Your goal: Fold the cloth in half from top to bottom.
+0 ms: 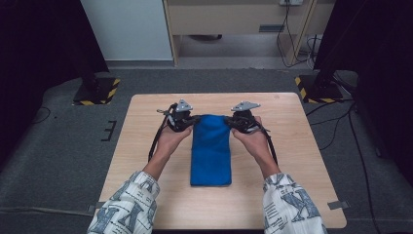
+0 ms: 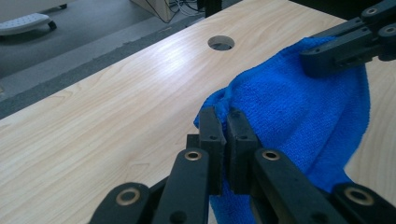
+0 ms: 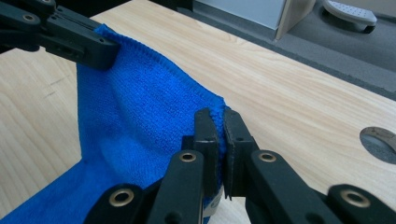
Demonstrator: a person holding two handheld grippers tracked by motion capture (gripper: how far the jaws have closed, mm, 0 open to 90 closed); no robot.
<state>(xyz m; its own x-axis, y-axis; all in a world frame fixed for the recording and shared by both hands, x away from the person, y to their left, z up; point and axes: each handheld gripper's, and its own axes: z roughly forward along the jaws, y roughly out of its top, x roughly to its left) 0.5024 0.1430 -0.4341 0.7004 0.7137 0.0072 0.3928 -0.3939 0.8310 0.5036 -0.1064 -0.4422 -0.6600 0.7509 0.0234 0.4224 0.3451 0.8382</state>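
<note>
High view has a blue microfibre cloth, folded into a long narrow strip (image 1: 210,151), lying down the middle of the pale wooden table (image 1: 292,146); its far end sits right between the left gripper (image 1: 187,120) and the right gripper (image 1: 237,121), one at each far corner, with the near end flat on the wood back toward the person's patterned sleeves (image 1: 127,207). So progress-wise I'd say the cloth looks already folded at least once lengthwise and both corners are now caught; what's left, my guess, is carrying that far end back over the near end to halve it, then letting go and flattening.

The left gripper view makes its own state plain; the left gripper's (image 2: 225,122) jaws are pressed together on the cloth's (image 2: 299,116) corner, fabric bunched just beyond the tips, and the other gripper bites the opposite corner up ahead to its right. The right gripper view is the mirror; the right gripper (image 3: 218,122) pinches the hemmed edge of the cloth (image 3: 140,126), which hangs off the table in a sag between the two grips; you can't read that lift from above. These close views also show a round cable hole in the tabletop (image 2: 221,43).
</note>
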